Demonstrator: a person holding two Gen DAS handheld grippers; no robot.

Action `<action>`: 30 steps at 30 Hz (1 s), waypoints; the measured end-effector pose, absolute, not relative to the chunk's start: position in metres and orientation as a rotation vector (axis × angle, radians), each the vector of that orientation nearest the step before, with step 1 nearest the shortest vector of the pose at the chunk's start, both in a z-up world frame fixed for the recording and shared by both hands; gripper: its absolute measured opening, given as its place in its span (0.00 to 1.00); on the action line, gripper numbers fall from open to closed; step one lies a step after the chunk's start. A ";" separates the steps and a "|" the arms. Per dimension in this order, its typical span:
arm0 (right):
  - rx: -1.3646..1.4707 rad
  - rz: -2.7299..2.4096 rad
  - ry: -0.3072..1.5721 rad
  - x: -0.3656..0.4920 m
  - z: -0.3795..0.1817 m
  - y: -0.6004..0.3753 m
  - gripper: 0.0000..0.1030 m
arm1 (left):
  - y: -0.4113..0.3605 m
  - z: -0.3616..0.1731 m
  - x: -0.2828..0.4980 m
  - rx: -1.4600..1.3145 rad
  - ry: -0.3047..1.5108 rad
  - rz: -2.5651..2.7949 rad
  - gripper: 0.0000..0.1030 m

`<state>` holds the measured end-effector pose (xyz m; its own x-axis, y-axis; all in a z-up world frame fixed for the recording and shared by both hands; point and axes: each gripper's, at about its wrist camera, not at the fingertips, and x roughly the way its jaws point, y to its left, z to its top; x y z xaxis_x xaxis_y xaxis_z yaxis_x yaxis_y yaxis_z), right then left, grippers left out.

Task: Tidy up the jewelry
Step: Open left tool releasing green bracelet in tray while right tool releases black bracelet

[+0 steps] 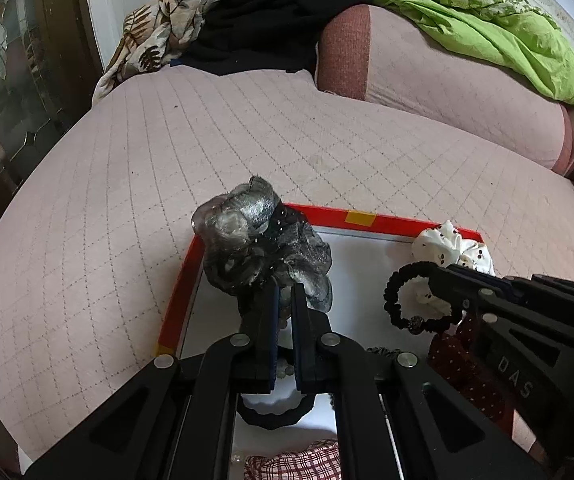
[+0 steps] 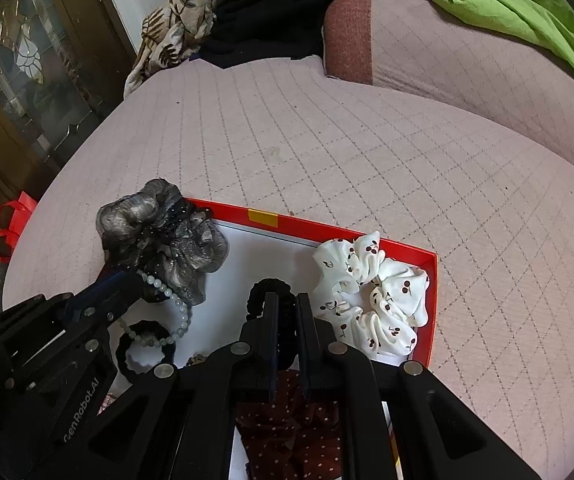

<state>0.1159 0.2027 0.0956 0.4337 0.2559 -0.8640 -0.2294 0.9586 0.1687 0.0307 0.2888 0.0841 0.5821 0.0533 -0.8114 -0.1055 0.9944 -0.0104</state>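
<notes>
Left gripper [image 1: 285, 300] clamped on the grey organza scrunchie [image 1: 263, 246], raised above the red-rimmed tray's [image 2: 431, 304] left corner; right gripper [image 2: 287, 312] pinching the black braided hair tie [image 1: 415, 300] beside the cherry-print scrunchie [image 2: 371, 300] lying inside.

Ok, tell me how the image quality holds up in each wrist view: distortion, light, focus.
Left wrist view: strong fisheye bending of the quilted bed cover, dark vignette corners, soft even light, grey scrunchie sharp in the left gripper. Right wrist view: same curvature, red tray edges bowed, black hair tie in the right gripper fairly crisp.
</notes>
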 end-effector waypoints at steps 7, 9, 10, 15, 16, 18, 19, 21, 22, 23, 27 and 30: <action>0.029 0.300 1.101 0.121 0.088 0.204 0.10 | 0.294 0.074 0.033 -0.071 0.968 0.103 0.05; 0.033 0.303 1.106 0.123 0.086 0.204 0.11 | 0.295 0.073 0.033 -0.072 0.972 0.102 0.05; 0.037 0.306 1.107 0.123 0.086 0.204 0.11 | 0.295 0.072 0.033 -0.072 0.974 0.103 0.05; 0.046 0.310 1.103 0.122 0.087 0.203 0.11 | 0.297 0.073 0.031 -0.076 0.970 0.108 0.06; 0.045 0.311 1.101 0.121 0.088 0.203 0.12 | 0.297 0.074 0.030 -0.078 0.970 0.106 0.07; 0.046 0.314 1.096 0.120 0.090 0.203 0.15 | 0.297 0.075 0.028 -0.079 0.968 0.111 0.14; 0.049 0.315 1.093 0.119 0.092 0.202 0.21 | 0.297 0.076 0.027 -0.080 0.965 0.114 0.22; 0.061 0.317 1.085 0.117 0.095 0.200 0.31 | 0.298 0.080 0.022 -0.084 0.953 0.123 0.32; 0.068 0.317 1.077 0.116 0.098 0.198 0.35 | 0.299 0.083 0.020 -0.086 0.946 0.126 0.34; 0.073 0.317 1.069 0.114 0.101 0.197 0.37 | 0.300 0.087 0.017 -0.090 0.937 0.129 0.34; 0.081 0.320 1.050 0.109 0.111 0.194 0.37 | 0.301 0.101 0.007 -0.104 0.917 0.146 0.41; 0.087 0.328 1.031 0.103 0.120 0.190 0.37 | 0.302 0.112 -0.003 -0.114 0.898 0.164 0.45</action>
<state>0.1030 0.1897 0.1201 0.4700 0.3080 -0.8272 -0.2272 0.9478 0.2238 -0.0029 0.3020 0.1121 0.6119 0.0944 -0.7852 -0.1895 0.9814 -0.0297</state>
